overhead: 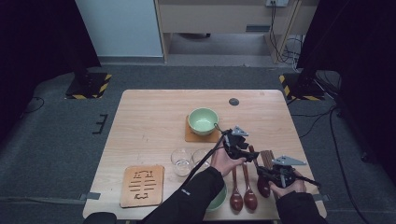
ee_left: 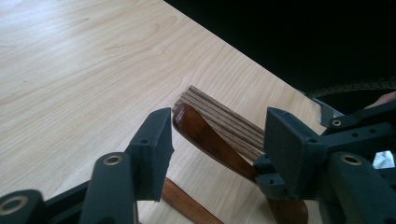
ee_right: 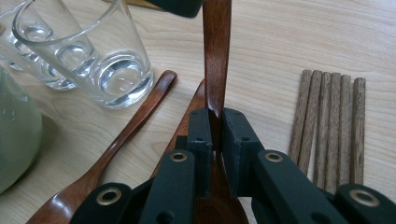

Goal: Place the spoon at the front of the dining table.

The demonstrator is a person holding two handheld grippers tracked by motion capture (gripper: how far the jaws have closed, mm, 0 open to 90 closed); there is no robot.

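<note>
At table's near right edge: 1 spoon passing between 2 grippers.
Right gripper [ee_right: 214, 135] clamped on wooden spoon [ee_right: 216, 56] near its bowl, handle raised for handover; left gripper [ee_left: 217, 140] gaping around handle tip, not pressing; chopsticks [ee_right: 329, 121] just beside, green bowl [overhead: 203, 121] beyond.

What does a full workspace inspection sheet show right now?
Surface: light wood table.
Job's things: brown spoon lifted; two more spoons lying flat.
Clutter: chopsticks, two glasses, green bowl on a coaster, carved mat.
Grippers: right hand-held gripper shut on the brown spoon; left hand-held gripper open, jaws either side of the handle tip.
Cables: gripper cable crosses a glass; loose leads on the floor.
Surroundings: grey carpet, striped stand bases.
</note>
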